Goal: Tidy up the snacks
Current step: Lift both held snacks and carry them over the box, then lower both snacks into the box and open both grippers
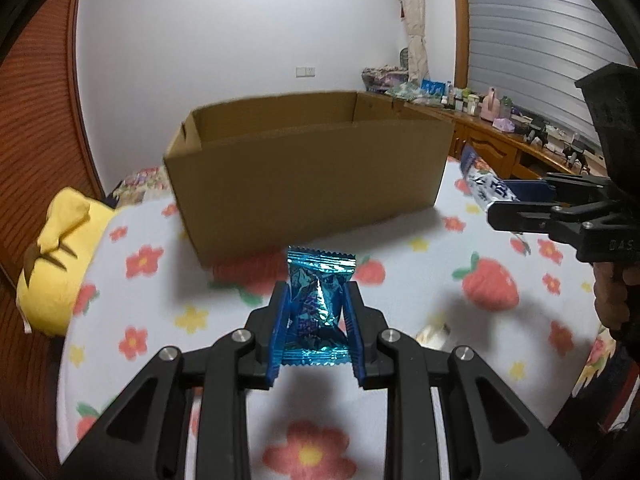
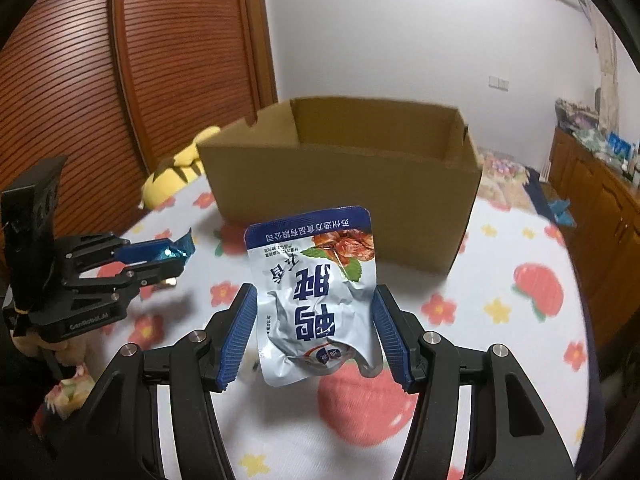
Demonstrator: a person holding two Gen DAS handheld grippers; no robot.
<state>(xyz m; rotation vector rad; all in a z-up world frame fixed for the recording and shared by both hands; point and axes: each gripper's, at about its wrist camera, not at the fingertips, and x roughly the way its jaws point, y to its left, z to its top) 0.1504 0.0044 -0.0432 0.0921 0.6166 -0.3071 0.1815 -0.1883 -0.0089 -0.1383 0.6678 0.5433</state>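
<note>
Left gripper (image 1: 316, 300) has its jaws clamped on a blue foil candy (image 1: 318, 304), right gripper (image 2: 316, 312) squeezes a white snack pouch (image 2: 316, 300) — both held above the bed (image 2: 500, 320), near the open cardboard box (image 1: 304, 184). Only the right view shows the pouch's print — the left catches it edge-on.

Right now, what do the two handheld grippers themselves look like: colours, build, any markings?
Both are matte black plastic with slotted linkage arms and silver pivot pins. The left gripper and right gripper each carry two ribbed blue pads. From the side, the left one's body bears pale lettering reading GenRobot.AI; the right one's lettering is only partly legible. No cables or sleeves are visible.
</note>
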